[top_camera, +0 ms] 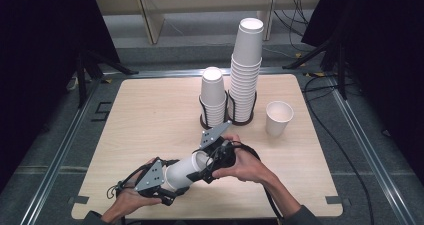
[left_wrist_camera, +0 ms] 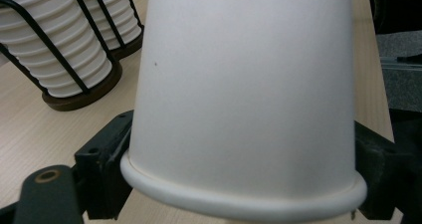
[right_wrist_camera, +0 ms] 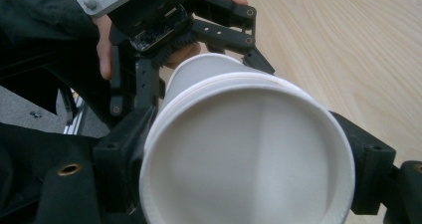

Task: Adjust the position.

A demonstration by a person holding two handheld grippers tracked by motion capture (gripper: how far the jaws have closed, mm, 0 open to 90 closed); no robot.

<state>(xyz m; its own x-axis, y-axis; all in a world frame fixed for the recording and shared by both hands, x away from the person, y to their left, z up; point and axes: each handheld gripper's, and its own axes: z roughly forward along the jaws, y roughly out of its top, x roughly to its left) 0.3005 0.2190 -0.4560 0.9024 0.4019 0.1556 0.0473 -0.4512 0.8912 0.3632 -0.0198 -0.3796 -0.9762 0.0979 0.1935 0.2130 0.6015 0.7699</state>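
On the light wooden worktop [top_camera: 150, 115], your left gripper [top_camera: 167, 190] and right gripper [top_camera: 202, 172] both clamp their fingers on nested white paper cups [top_camera: 182, 172]; next, pull them apart.

Two stacks of white paper cups stand in two black wire holders on the desk [top_camera: 150, 115]: a tall stack [top_camera: 246, 70] and a short stack [top_camera: 213, 96], whose single cups are too tightly nested to count surely. One loose cup [top_camera: 278, 117] stands upright by itself to the right of them. Two grippers are in play, the left gripper [top_camera: 172, 182] and the right gripper [top_camera: 207, 167], with nested cups [top_camera: 182, 172] between them, where two rims show.
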